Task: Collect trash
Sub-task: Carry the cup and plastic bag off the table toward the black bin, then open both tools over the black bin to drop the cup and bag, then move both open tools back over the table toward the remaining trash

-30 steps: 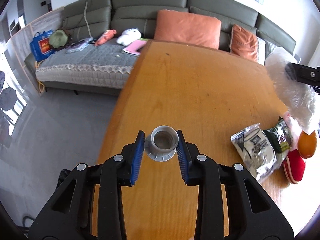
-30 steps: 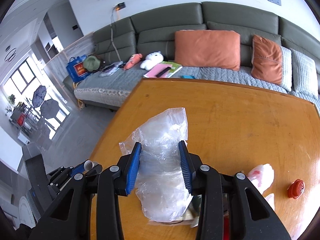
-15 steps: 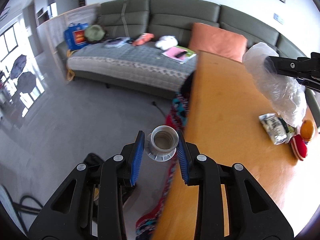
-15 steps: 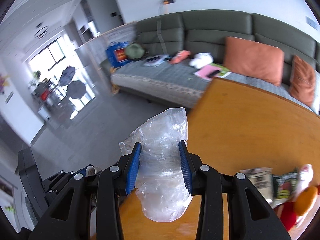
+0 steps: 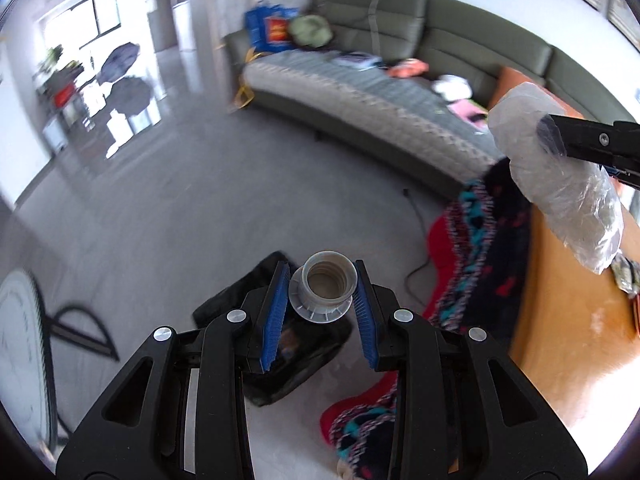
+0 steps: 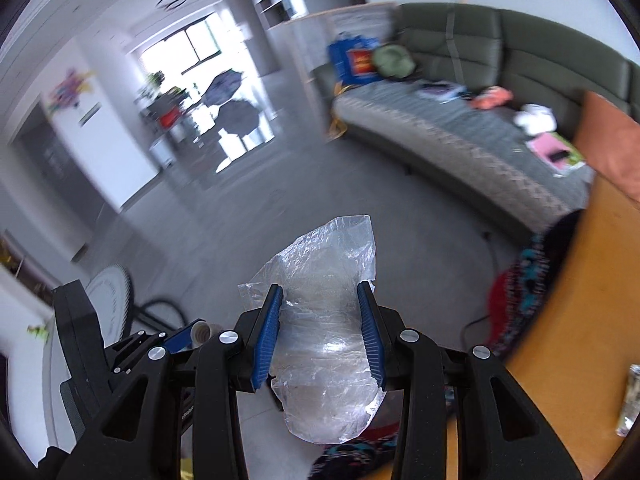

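Observation:
My left gripper (image 5: pixel 322 280) is shut on a small grey plastic spool-like cap (image 5: pixel 328 286), held in the air over the grey floor and above a black bag (image 5: pixel 288 364) on the floor. My right gripper (image 6: pixel 320 308) is shut on a crumpled clear plastic bag (image 6: pixel 328 344), also held over the floor, left of the wooden table (image 6: pixel 580 320). The right gripper and its plastic bag (image 5: pixel 560 184) show at the upper right of the left wrist view. The left gripper with the cap (image 6: pixel 202 332) shows at the lower left of the right wrist view.
A dark patterned red, teal and black cloth (image 5: pixel 492 248) hangs off the table edge (image 5: pixel 560 320). A green sofa (image 5: pixel 400 80) with a grey cover and scattered items stands behind. A white fan (image 5: pixel 24 344) stands on the floor at left. Snack wrappers (image 6: pixel 632 400) lie on the table.
Both grippers have swung left, off the table and out over the floor, each still holding its item. The black bag on the floor has come under the left gripper.

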{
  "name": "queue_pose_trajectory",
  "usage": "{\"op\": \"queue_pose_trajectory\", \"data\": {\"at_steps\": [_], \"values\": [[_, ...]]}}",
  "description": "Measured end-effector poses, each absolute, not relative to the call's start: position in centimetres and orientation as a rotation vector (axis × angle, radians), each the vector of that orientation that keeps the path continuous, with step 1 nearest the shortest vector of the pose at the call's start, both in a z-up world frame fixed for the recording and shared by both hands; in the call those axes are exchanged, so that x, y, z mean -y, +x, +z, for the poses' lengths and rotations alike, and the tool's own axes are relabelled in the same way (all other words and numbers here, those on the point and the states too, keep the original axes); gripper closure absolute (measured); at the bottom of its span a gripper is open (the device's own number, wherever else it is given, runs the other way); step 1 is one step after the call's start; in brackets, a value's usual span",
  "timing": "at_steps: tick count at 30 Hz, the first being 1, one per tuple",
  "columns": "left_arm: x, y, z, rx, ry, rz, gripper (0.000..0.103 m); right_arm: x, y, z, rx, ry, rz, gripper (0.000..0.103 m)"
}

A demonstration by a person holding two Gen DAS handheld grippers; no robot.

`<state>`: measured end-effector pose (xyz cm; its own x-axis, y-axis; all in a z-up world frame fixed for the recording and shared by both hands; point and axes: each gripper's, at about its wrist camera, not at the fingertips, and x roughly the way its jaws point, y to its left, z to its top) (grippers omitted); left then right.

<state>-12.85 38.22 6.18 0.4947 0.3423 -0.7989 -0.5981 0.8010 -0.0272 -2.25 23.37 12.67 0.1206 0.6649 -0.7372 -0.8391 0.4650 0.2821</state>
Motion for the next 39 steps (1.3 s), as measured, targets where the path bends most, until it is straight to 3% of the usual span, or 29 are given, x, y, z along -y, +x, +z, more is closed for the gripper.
{"op": "queue_pose_trajectory", "data": {"at_steps": [6,7,8,9,10,25,39], "values": [[-42.5,-15.4,4.8,-0.919,-0.379,0.672,0.071,-29.5,-5.0,10.8,-1.0,-0.289,1.179,0.06],[-43.2,-15.6,4.6,-0.926,-0.39,0.683,0.07,-30.5,-5.3,10.5,-1.014,-0.295,1.185,0.052],[-43.9,-15.8,4.3,-0.934,-0.407,0.695,0.063,-31.6,-5.3,10.2,-1.026,-0.308,1.182,0.043],[-44.7,-16.2,4.2,-0.933,-0.434,0.715,0.031,-32.5,-5.3,9.9,-1.021,-0.324,1.173,0.041],[-45.3,-16.7,4.1,-0.927,-0.442,0.742,0.007,-32.8,-5.0,9.8,-1.016,-0.34,1.162,0.04],[-46.9,-18.0,3.4,-0.898,-0.537,0.801,0.006,-32.4,-4.1,9.3,-0.998,-0.332,1.133,0.033],[-42.0,-13.4,6.7,-0.856,-0.447,0.694,0.006,-24.6,-0.9,12.9,-0.938,-0.235,1.035,0.031]]}}
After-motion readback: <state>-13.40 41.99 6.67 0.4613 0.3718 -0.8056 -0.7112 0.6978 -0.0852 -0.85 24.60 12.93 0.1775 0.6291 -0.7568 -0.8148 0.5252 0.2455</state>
